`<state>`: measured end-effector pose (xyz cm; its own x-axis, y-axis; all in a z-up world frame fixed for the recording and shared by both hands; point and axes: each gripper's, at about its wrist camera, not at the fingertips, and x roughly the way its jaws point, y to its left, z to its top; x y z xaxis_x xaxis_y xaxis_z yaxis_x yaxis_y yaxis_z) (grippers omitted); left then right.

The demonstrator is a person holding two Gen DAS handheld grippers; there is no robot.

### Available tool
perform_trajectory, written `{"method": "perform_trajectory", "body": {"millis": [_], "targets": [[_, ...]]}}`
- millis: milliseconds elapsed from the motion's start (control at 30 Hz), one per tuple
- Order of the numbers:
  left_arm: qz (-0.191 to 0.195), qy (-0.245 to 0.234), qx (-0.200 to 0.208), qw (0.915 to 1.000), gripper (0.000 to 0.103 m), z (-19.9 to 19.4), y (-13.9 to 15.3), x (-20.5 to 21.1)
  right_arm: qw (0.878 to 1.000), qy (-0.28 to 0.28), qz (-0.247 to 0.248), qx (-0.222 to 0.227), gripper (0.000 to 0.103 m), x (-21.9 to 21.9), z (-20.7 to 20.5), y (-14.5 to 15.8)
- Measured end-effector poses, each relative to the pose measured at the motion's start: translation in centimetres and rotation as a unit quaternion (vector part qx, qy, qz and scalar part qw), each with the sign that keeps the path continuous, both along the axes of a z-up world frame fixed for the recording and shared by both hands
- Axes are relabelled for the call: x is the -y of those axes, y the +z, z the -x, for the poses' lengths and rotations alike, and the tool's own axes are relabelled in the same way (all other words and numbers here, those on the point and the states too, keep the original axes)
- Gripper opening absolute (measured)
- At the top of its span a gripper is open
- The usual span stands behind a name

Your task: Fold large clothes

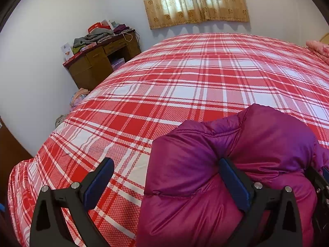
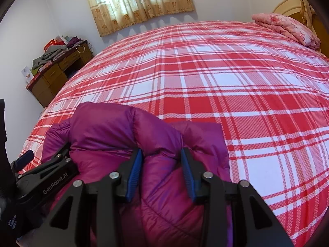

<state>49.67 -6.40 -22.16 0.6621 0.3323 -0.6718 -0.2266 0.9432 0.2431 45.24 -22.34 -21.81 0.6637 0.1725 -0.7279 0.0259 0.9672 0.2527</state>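
Note:
A magenta puffer jacket (image 1: pixel 236 164) lies bunched at the near edge of a bed with a red and white plaid sheet (image 1: pixel 195 78). My left gripper (image 1: pixel 166 164) is open wide; its right finger presses into the jacket's left part and its left finger is over bare sheet. In the right wrist view the jacket (image 2: pixel 115 131) is bunched up, and my right gripper (image 2: pixel 161 154) has its fingers around a thick fold of it, partly closed. The left gripper (image 2: pixel 47 164) shows at the jacket's left side.
A wooden desk (image 1: pixel 102 59) piled with clothes stands by the left wall. A folded pink quilt (image 2: pixel 287 28) lies at the bed's far right by the headboard. A curtain (image 1: pixel 195 2) hangs on the back wall.

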Motion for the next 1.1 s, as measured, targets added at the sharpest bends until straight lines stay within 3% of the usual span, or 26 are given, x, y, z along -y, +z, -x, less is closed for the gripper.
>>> {"method": "perform_trajectory", "body": {"millis": [1100], "targets": [[-0.011, -0.004, -0.022, 0.9997, 0.102, -0.8, -0.8, 0.5, 0.999, -0.001, 0.04, -0.016, 0.041, -1.1, -0.8, -0.4]]}}
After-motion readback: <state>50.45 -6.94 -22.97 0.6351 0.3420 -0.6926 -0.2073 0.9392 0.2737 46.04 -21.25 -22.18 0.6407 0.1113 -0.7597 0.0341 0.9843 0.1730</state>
